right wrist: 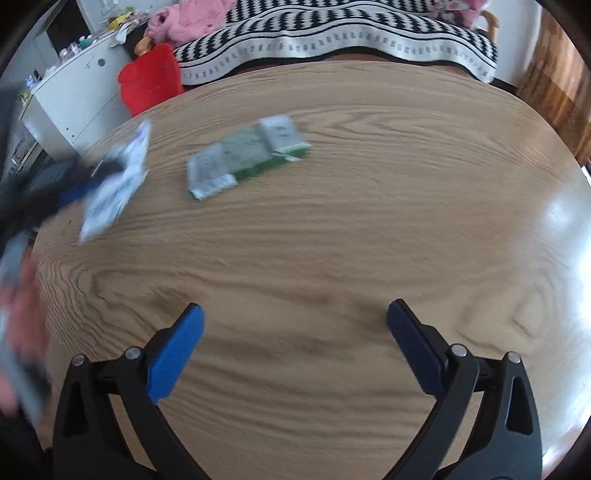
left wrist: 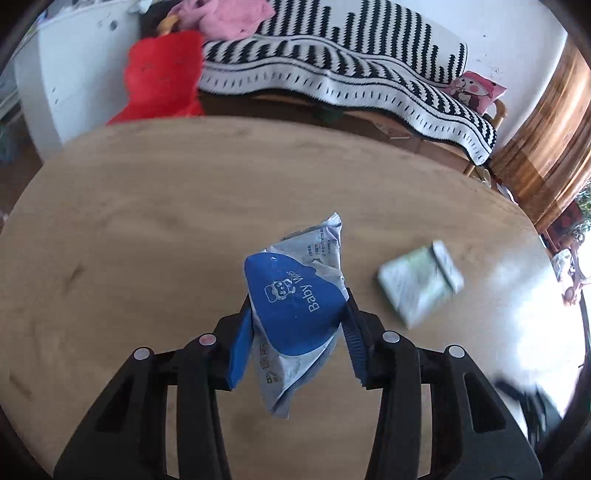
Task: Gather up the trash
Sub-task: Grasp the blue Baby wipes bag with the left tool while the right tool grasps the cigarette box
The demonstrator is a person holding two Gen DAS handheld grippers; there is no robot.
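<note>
My left gripper (left wrist: 297,314) is shut on a blue and white baby wipes packet (left wrist: 299,306) and holds it above the round wooden table (left wrist: 147,221). The same packet (right wrist: 114,184) shows blurred at the left of the right wrist view, in the left gripper (right wrist: 74,184). A green and white crumpled wrapper (left wrist: 421,284) lies on the table to the right of the packet; it also shows in the right wrist view (right wrist: 247,155), far ahead and left of my right gripper (right wrist: 295,332). The right gripper is open and empty above the table.
A sofa with a black and white striped blanket (left wrist: 351,74) stands behind the table. A red cushion (left wrist: 162,88) and pink cloth (left wrist: 229,18) lie at its left. A white cabinet (right wrist: 74,92) stands at the far left. A pink pillow (left wrist: 476,90) sits at the right.
</note>
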